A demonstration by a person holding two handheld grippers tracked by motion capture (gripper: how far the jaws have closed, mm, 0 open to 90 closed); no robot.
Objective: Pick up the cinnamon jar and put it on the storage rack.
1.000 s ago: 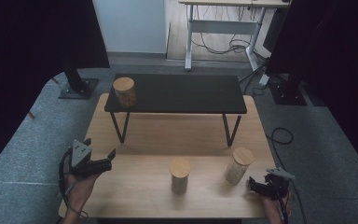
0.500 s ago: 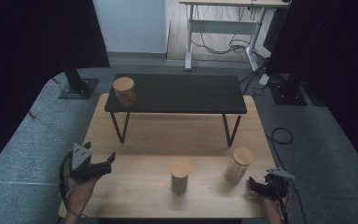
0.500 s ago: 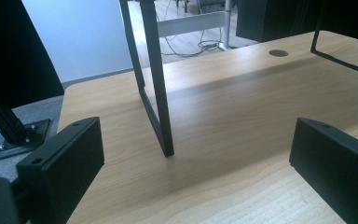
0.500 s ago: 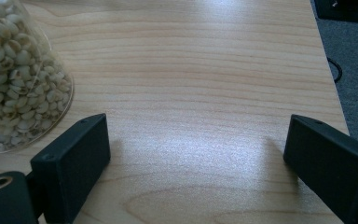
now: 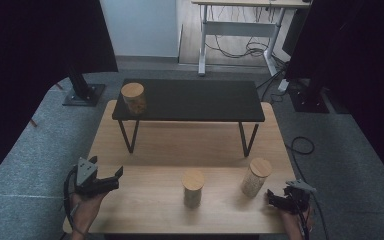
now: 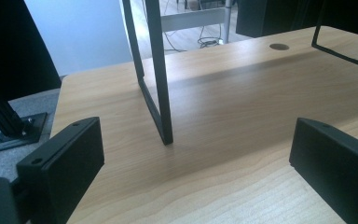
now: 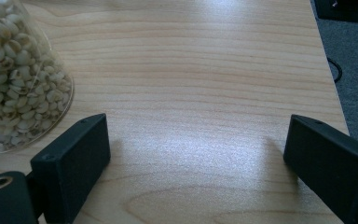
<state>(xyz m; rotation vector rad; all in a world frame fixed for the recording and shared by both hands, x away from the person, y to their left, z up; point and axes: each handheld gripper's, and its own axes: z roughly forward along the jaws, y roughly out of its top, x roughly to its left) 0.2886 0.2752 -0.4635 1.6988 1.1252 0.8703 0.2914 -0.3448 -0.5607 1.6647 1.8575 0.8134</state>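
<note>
2 jars wait on the wooden table (image 5: 145,200), the right jar (image 5: 254,177) just beside the right gripper (image 5: 279,202) and the middle jar (image 5: 193,187) farther off; with the left gripper (image 5: 111,178) and its partner both wide open and empty, the grasp looks unstarted, and next the right must swing around its jar.

Left gripper (image 5: 111,176) — black body, grey three-cornered plate on top, black cable looping off its rear. Right gripper (image 5: 275,200) — black with grey top plate, trailing cable. Jaws are matte black blocks, screw holes visible.
</note>
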